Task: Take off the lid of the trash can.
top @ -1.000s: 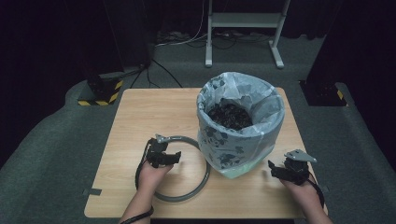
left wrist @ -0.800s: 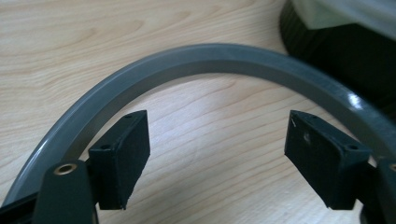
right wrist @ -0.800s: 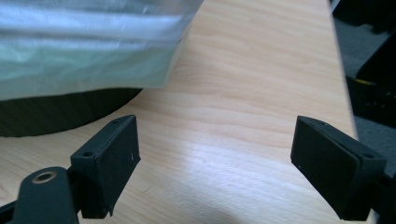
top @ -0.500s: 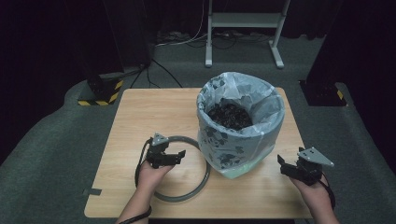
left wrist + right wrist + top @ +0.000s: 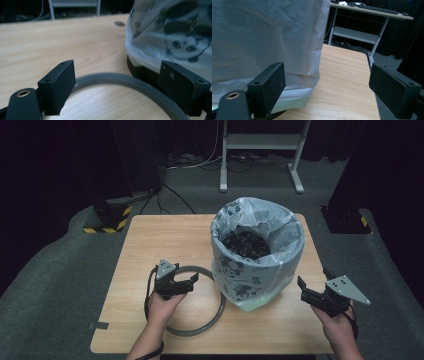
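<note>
Dark room, grey carpet, wooden table (image 5: 150,245) at frame centre carrying a bin (image 5: 257,251) lined with a panda-print bag, right of middle, and a grey ring (image 5: 218,301) lying flat at lower left, its right arc touching or just beside the bin base. Judged early: ring not yet lifted or fitted over the bin, left gripper (image 5: 189,281) hovering over its upper arc with jaws wide apart, right gripper (image 5: 305,291) at lower right, near the bin wall, likewise spread and holding nothing. Hard to make out: dark contents inside the bag, bin base under the plastic, ring's near arc behind the left hand (image 5: 161,307).
</note>
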